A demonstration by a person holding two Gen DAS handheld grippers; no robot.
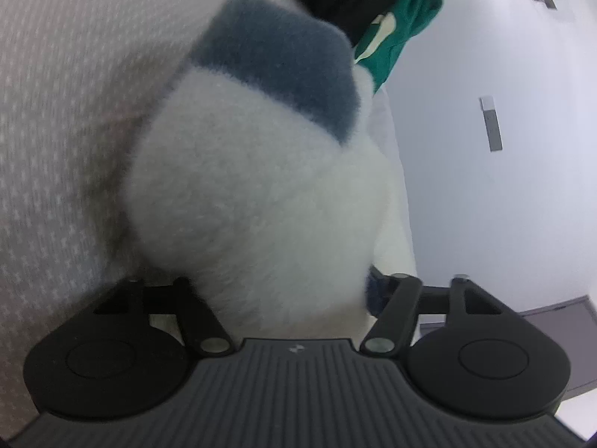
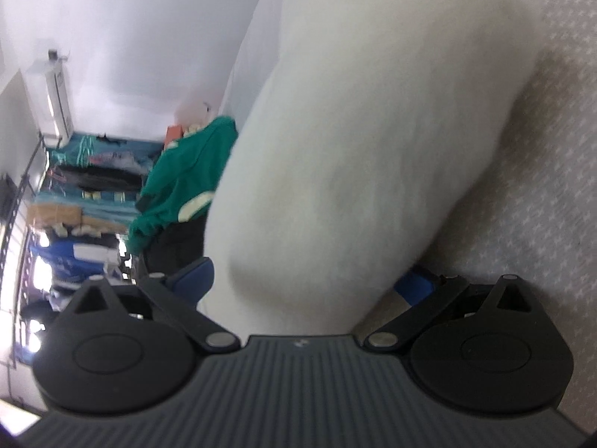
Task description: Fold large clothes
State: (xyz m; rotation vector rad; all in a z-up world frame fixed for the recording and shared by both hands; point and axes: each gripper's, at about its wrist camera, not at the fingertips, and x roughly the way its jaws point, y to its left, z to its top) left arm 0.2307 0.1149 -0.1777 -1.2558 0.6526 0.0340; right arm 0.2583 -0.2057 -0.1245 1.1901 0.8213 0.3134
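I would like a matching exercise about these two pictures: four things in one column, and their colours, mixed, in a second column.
Things:
1. fluffy garment
2. patch on the fluffy garment
3. crumpled garment behind it
4. patterned surface

Colours:
A. green with cream marks
B. grey-blue
C. white
D. light grey with small white marks

Pairs: 1-C, 2-B, 3-A, 4-D

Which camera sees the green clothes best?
The right wrist view: the green garment shows as a whole crumpled heap beside the fluffy white garment. The left wrist view catches only its edge at the top, beyond the white fleece.
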